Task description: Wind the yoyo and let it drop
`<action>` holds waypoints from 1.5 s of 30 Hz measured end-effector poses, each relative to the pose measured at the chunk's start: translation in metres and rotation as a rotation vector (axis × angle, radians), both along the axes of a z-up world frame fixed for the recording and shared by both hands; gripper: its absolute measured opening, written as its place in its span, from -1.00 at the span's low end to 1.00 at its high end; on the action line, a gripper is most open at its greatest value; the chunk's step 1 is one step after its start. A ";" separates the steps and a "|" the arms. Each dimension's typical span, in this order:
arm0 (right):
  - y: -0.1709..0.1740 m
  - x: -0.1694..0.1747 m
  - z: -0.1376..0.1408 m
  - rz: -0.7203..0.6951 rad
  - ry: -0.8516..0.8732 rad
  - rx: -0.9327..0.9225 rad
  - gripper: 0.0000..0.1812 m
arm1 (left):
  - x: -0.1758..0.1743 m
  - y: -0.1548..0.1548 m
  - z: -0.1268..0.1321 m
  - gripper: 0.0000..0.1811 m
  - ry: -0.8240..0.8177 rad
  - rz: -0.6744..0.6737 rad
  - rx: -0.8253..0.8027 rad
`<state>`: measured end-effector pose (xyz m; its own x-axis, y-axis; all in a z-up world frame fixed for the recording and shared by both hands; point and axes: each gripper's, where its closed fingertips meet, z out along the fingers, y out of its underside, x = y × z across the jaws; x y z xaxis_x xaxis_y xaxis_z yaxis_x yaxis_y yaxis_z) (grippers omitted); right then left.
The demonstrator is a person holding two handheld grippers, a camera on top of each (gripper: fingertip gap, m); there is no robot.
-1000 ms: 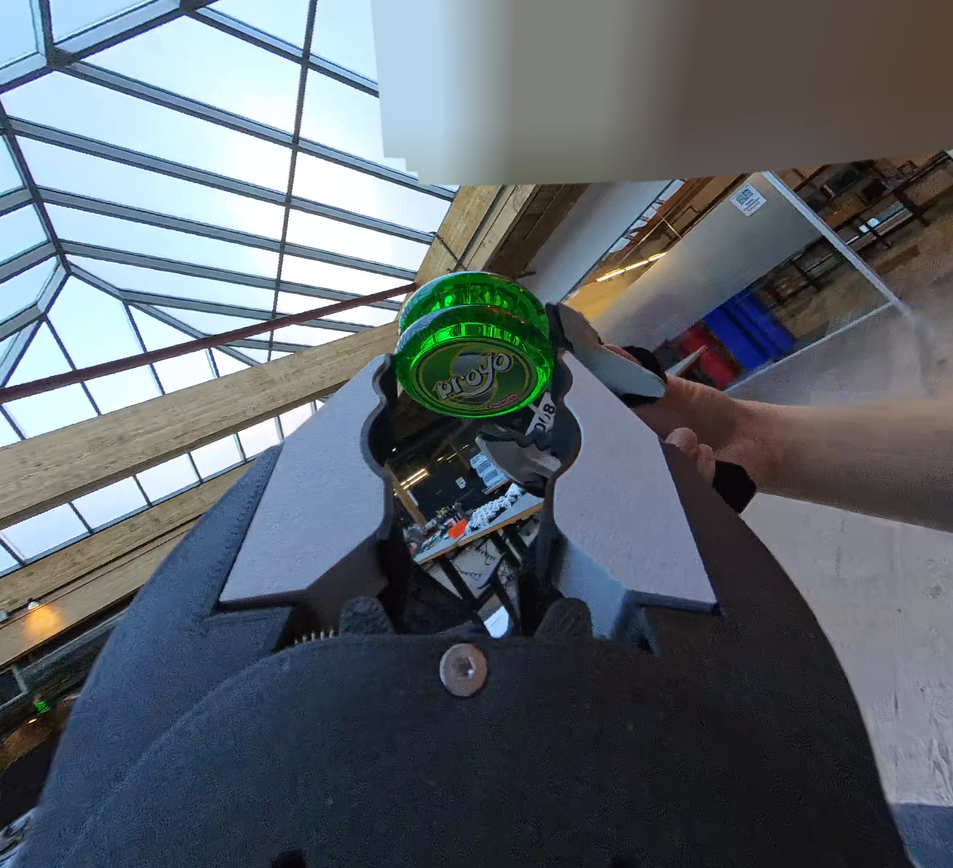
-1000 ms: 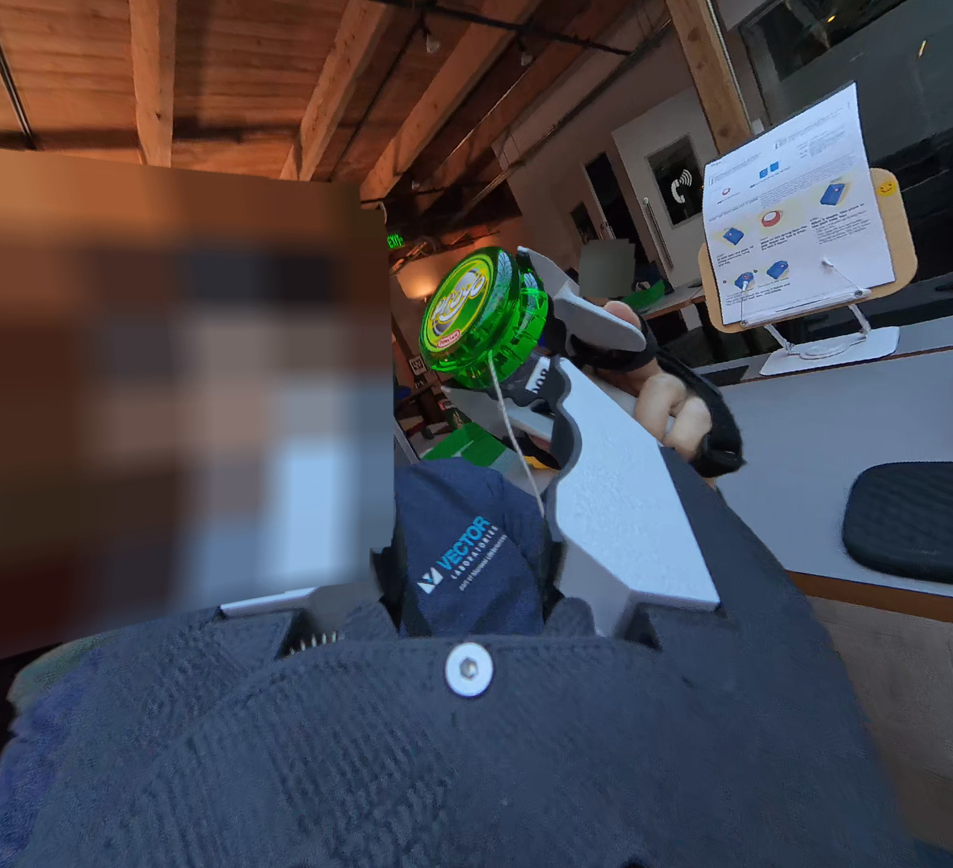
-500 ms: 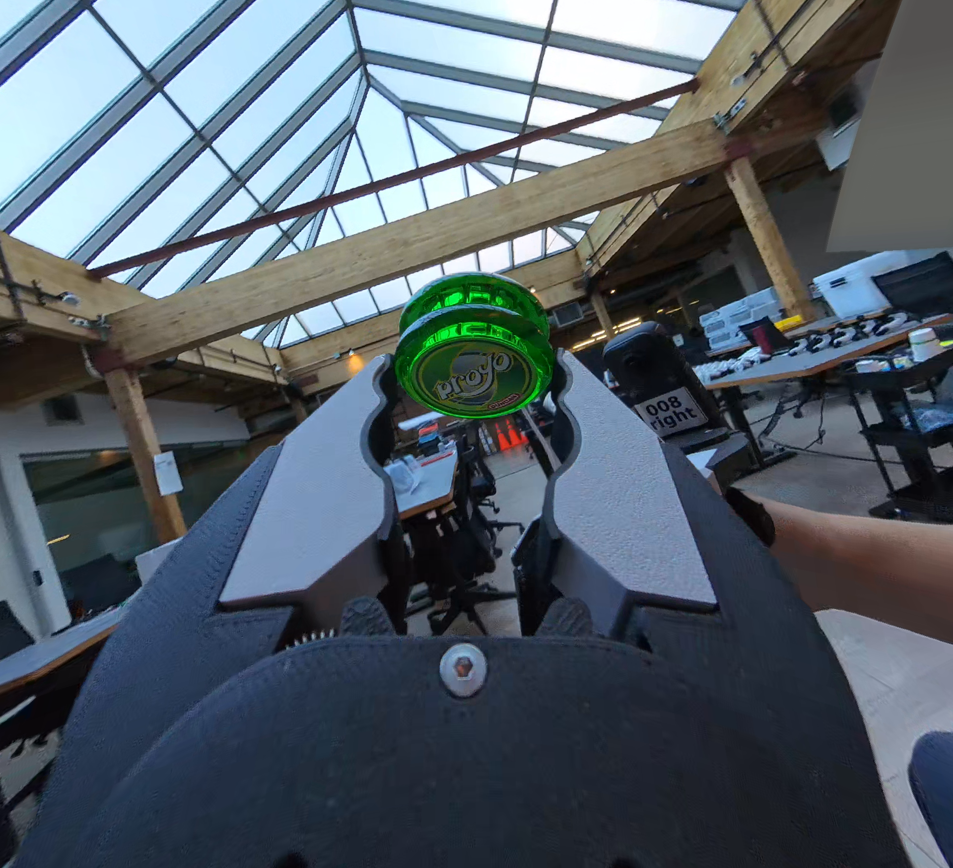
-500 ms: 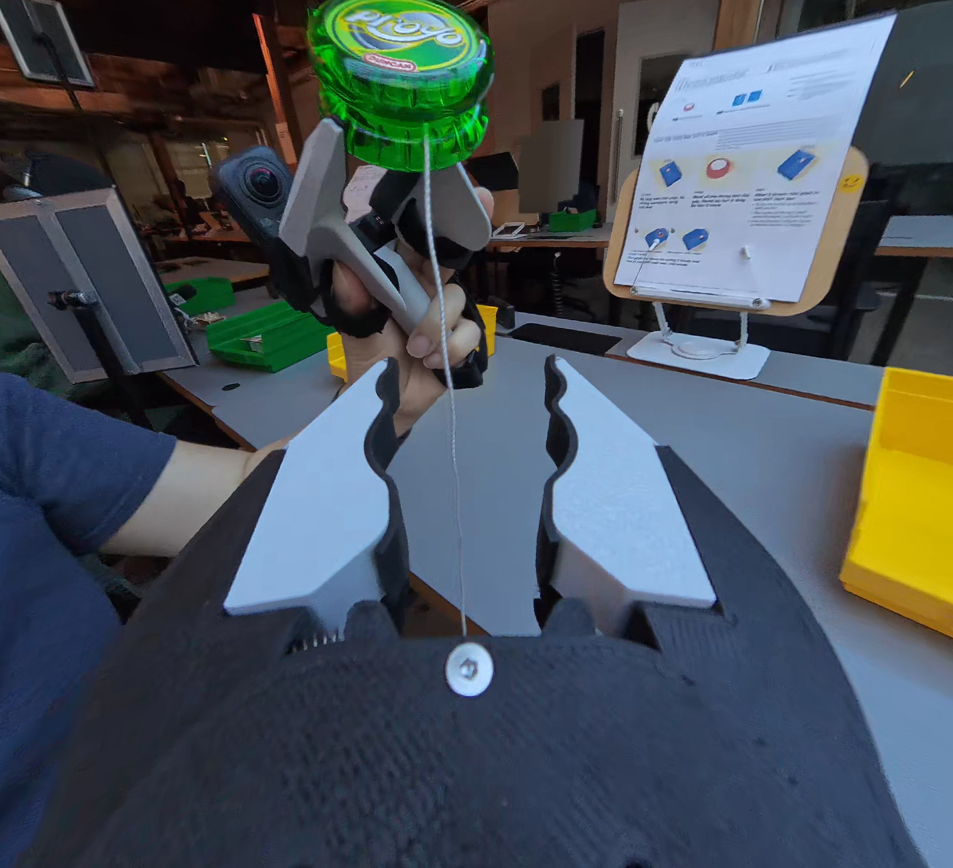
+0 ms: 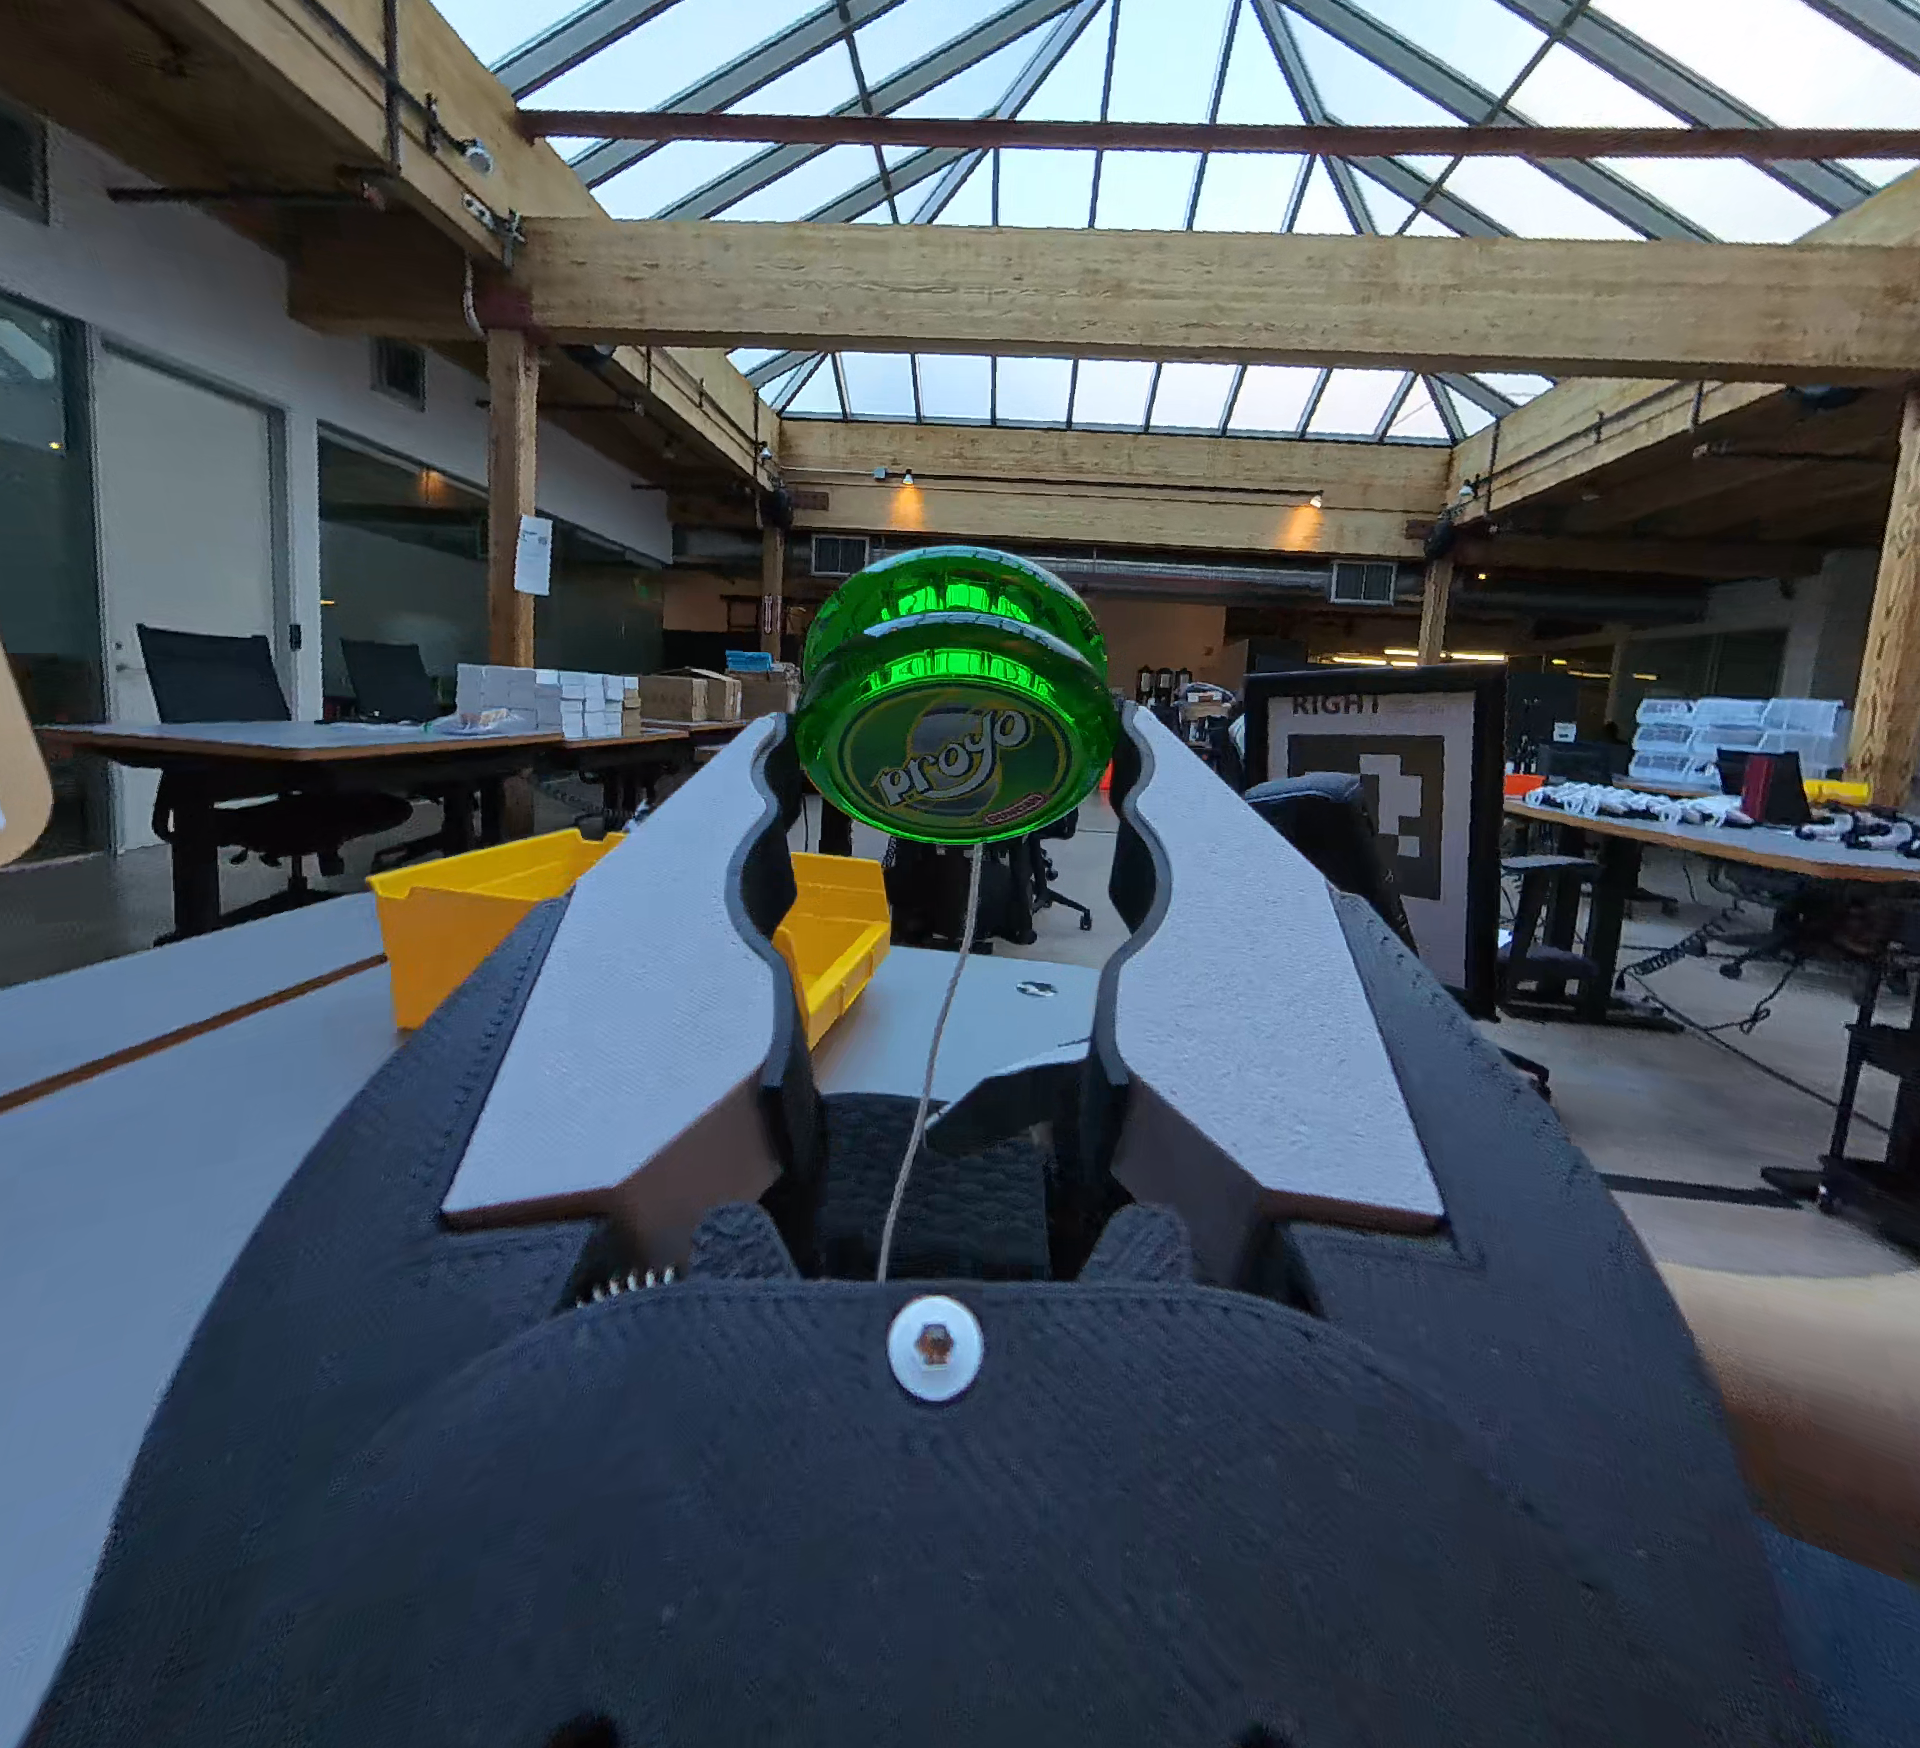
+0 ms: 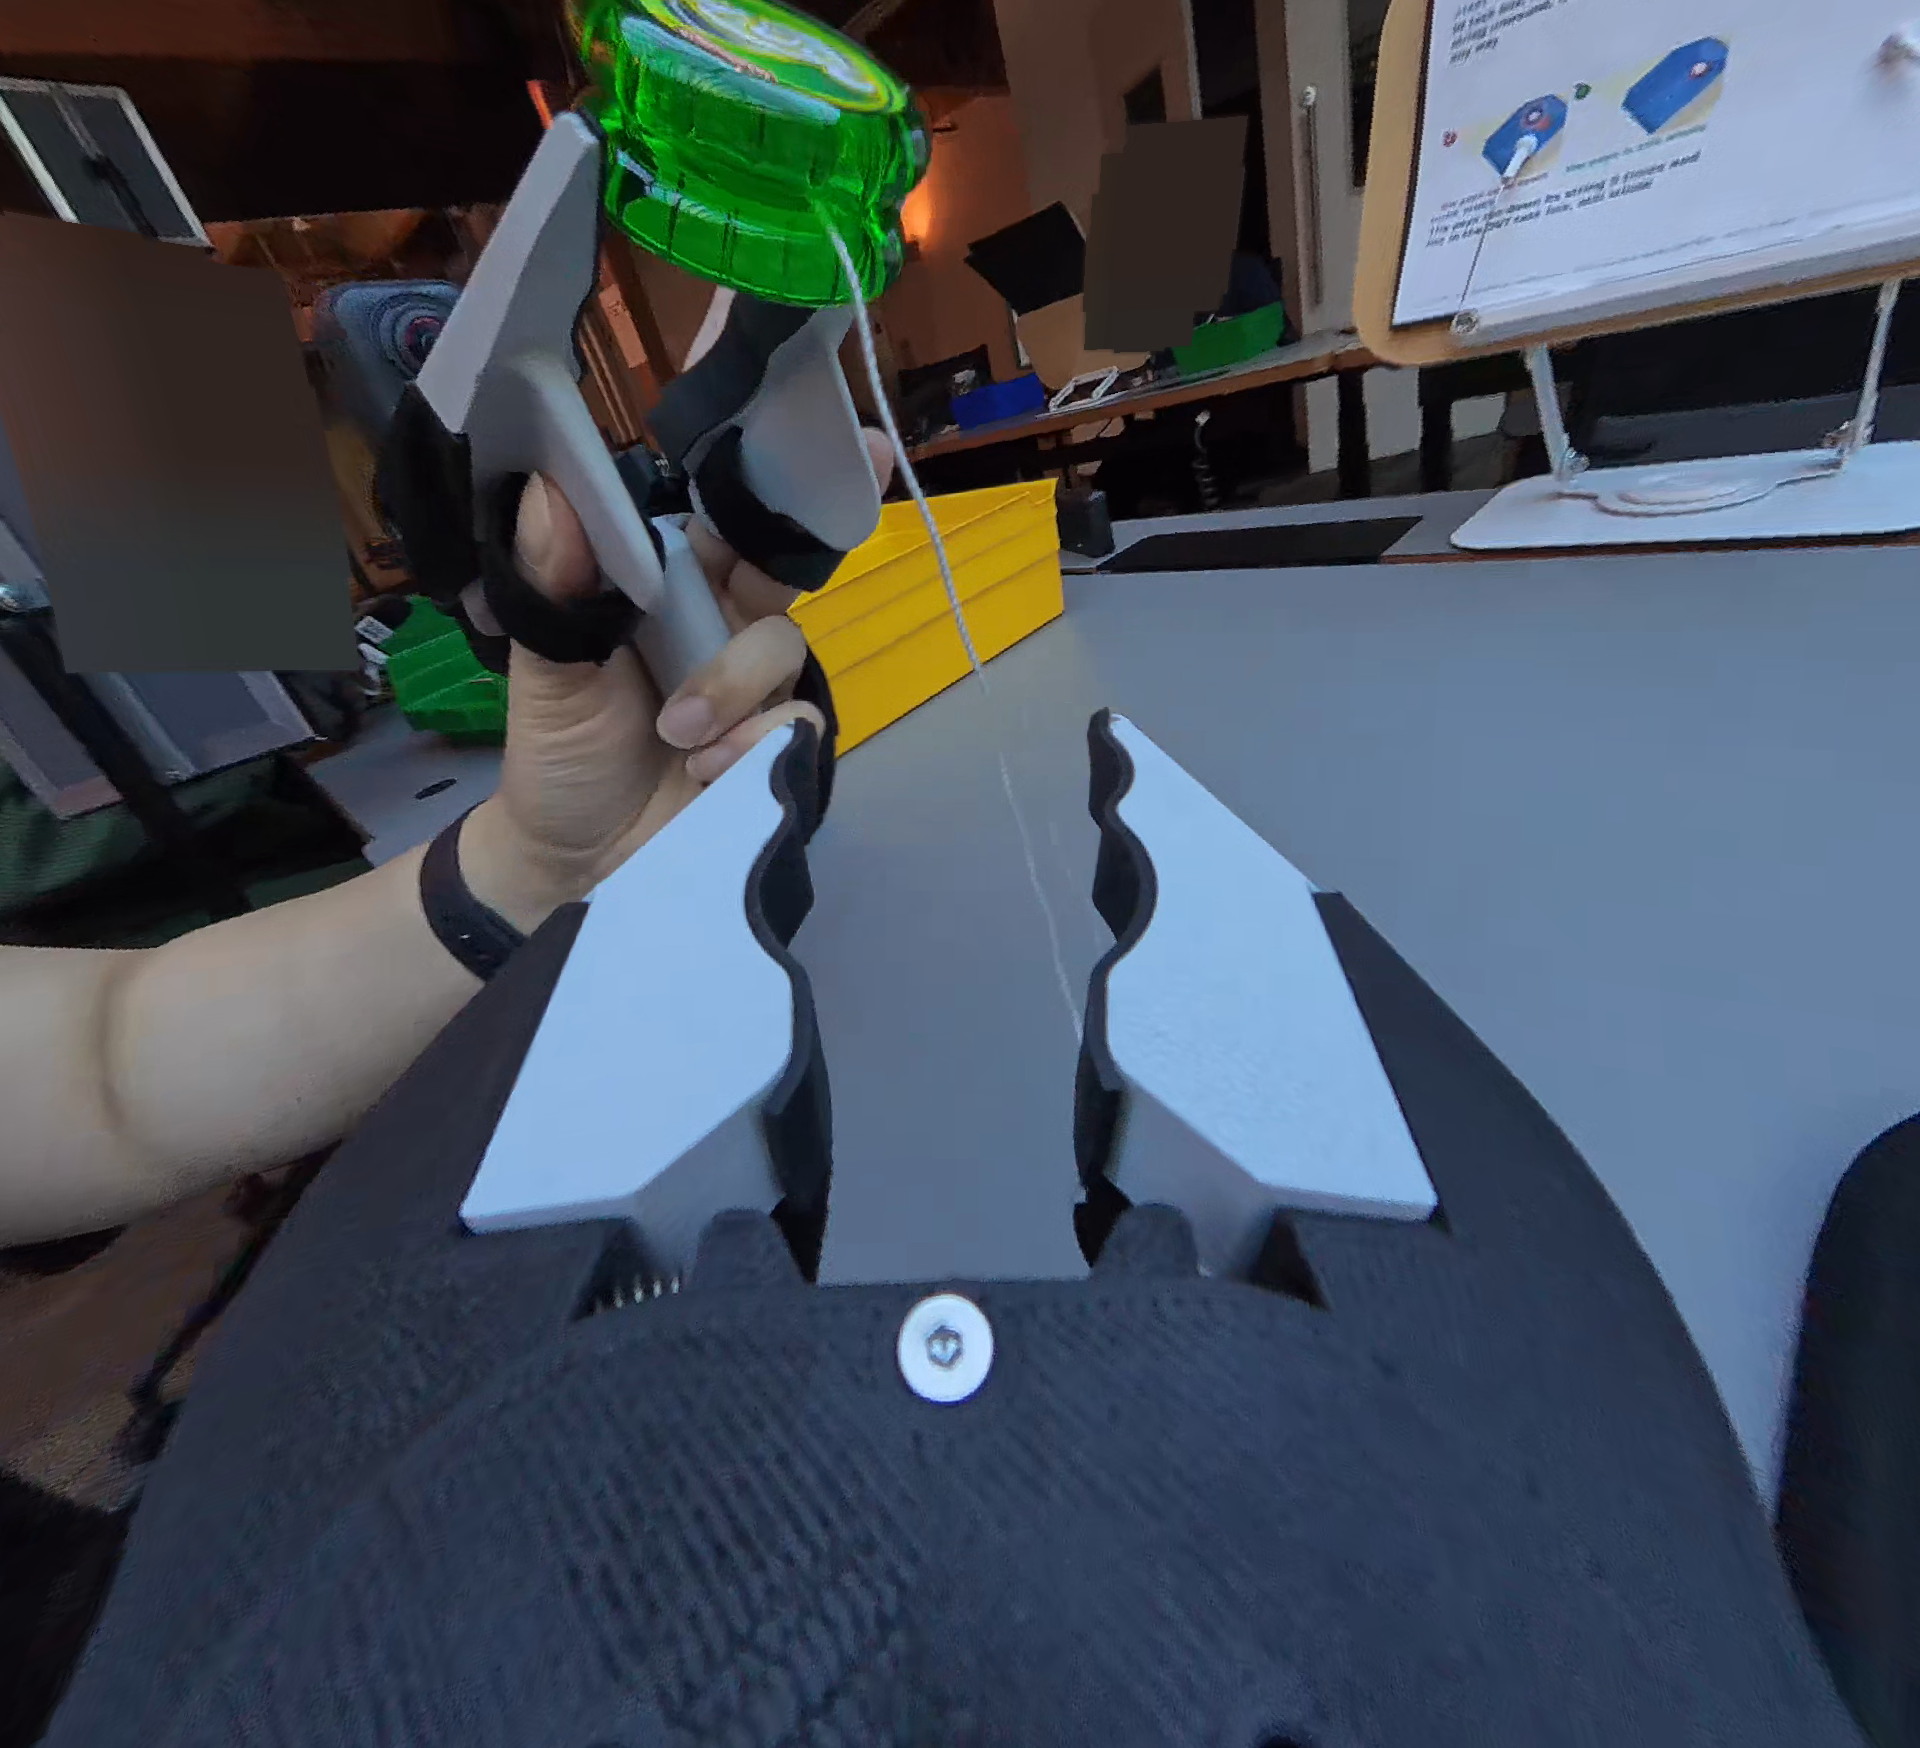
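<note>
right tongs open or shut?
Open. The right tongs show a wide gap over bare table; the string from the yoyo runs through it, ungripped.

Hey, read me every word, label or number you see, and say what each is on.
I won't read writing out; these bear it.
Green yoyo: logo on its face.
Black-and-white marker board: heading on top.
Instruction sheet: small blurred lines.
Paper on wooden post: too small.
</note>
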<state>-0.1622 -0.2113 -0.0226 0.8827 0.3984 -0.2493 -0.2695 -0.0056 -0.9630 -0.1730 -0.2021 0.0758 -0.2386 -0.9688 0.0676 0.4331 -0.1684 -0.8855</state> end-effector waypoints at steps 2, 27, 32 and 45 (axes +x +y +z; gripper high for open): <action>0.007 -0.001 -0.001 -0.015 -0.042 0.058 -0.43 | -0.005 0.006 -0.009 -0.35 0.014 0.001 -0.003; -0.039 -0.051 0.075 0.671 0.041 -0.137 -0.98 | -0.002 0.008 -0.074 -0.36 0.255 -0.036 -0.042; -0.033 -0.038 0.073 0.631 -0.380 -0.451 -1.00 | 0.003 -0.027 -0.081 -0.36 0.290 -0.152 -0.050; -0.020 0.001 0.030 0.533 -0.949 -0.860 -1.00 | -0.018 -0.082 -0.049 -0.35 0.208 -0.394 -0.060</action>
